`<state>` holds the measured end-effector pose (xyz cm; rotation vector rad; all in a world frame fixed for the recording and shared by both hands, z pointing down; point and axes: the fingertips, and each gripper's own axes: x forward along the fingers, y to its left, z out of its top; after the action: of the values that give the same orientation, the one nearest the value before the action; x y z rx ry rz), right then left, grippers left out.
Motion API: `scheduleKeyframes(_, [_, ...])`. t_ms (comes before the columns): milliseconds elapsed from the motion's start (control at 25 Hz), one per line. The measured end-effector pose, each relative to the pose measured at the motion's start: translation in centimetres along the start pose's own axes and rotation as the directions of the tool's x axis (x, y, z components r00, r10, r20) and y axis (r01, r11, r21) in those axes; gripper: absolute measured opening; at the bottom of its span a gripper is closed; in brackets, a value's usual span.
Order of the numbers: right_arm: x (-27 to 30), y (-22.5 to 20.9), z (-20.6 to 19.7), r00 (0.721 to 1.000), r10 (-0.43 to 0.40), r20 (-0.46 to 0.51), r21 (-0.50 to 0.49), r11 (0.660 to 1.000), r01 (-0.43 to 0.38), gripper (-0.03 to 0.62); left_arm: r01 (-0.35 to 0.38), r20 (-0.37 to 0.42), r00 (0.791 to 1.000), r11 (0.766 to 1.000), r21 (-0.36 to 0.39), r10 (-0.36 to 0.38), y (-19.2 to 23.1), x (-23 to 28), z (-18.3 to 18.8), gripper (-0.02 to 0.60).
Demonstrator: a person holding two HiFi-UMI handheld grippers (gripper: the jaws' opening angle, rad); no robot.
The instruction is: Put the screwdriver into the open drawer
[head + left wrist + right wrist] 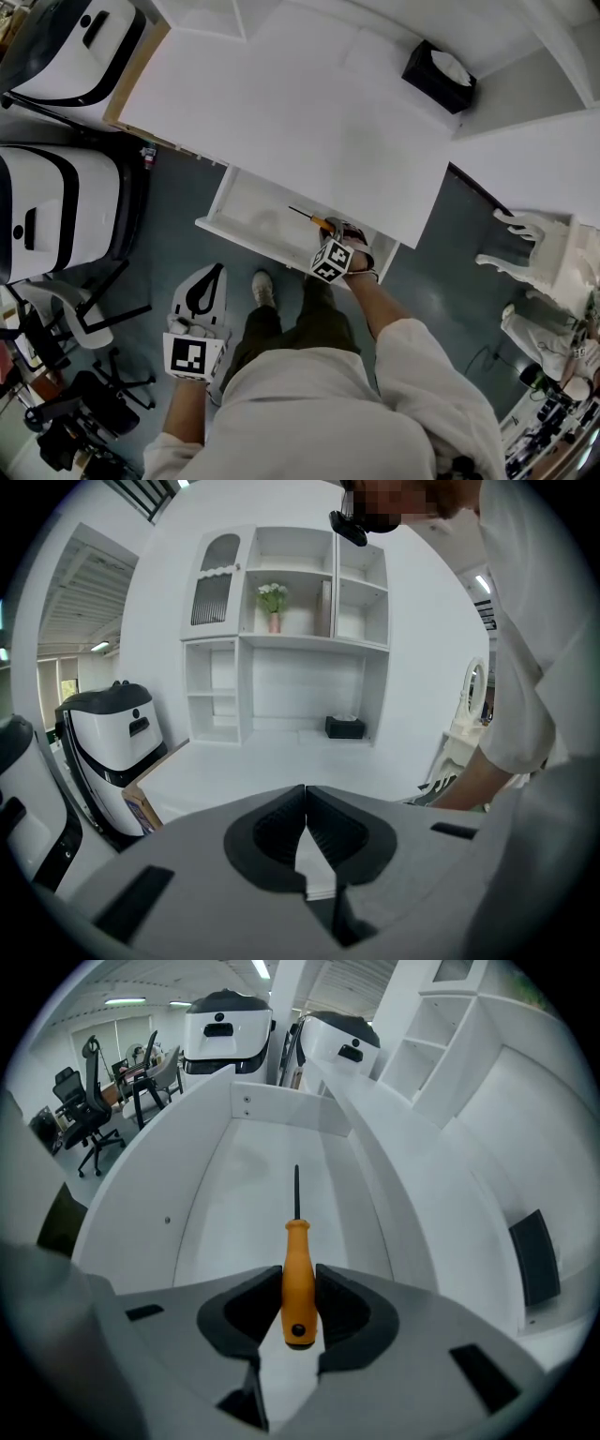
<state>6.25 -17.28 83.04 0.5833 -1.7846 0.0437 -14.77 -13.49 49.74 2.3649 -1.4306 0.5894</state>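
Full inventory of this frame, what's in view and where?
screwdriver: 1, orange handle and black shaft, in the right tongs above the drawer
drawer: 1, white, pulled open under the desk
desk: 1, white, above the drawer
tissue box: 1, black, far right of the desk
shelf unit: 1, white, at the back of the desk
flower vase: 1, pinkish, on an upper shelf
machines: 2, white and black, left of the desk
office chair: at least 1, black, behind the machines
ornate chair: 1, white, right of the desk
left tongs: 1, grey, shut, empty
right tongs: 1, grey, shut on the screwdriver handle
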Motion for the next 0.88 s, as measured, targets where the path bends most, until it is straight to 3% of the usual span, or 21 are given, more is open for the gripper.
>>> scheduleKeyframes(880, [3.7, 1.5, -1.3, 0.994, 0.089, -0.059, -0.010, 0.996, -0.090, 0.118, -0.011, -0.056, 0.998, 1.000, -0.029, 0.009, 0.4, 1.2, -1.6, 0.005])
